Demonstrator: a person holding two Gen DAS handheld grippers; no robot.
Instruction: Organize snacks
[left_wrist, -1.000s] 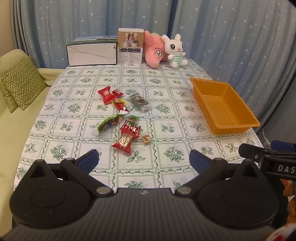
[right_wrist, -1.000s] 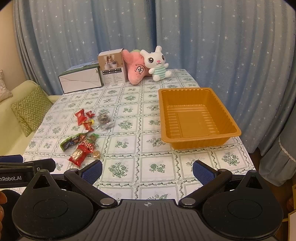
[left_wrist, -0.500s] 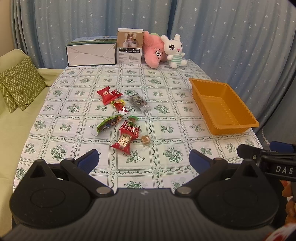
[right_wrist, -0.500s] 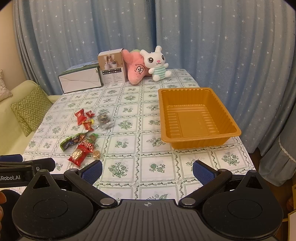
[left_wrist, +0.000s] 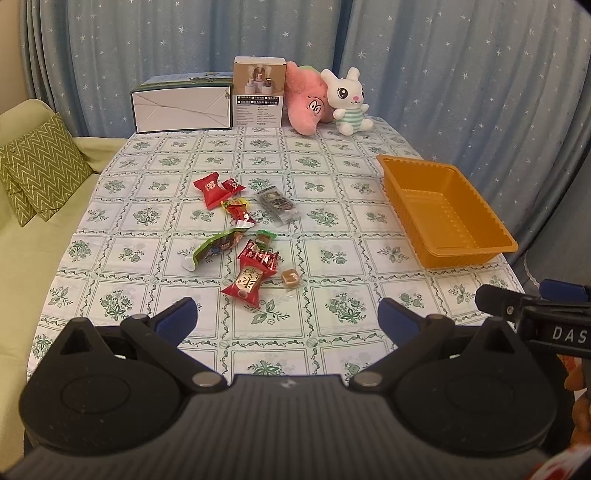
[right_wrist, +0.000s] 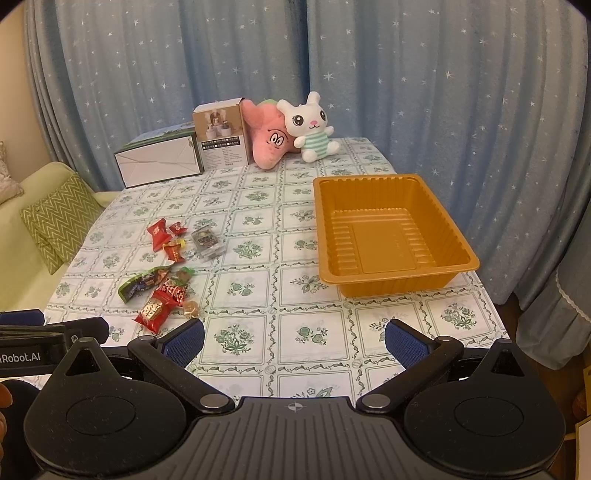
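Now start w/ nearest red packet (left_wrist: 248, 280): snacks loose mid-table, orange tray (right_wrist: 391, 236) empty at right. Both grippers, left (left_wrist: 286, 314) & right (right_wrist: 294, 338), spread wide, holding nothing. Approach low, pinch wrapper edge.

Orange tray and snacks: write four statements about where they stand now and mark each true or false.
1. The orange tray holds no snacks. True.
2. The left gripper is shut on a candy. False: it is open and holds nothing.
3. The snacks lie loose on the tablecloth, apart from the tray. True.
4. The white bunny plush sits inside the tray. False: it sits at the far end of the table, beside the pink plush.
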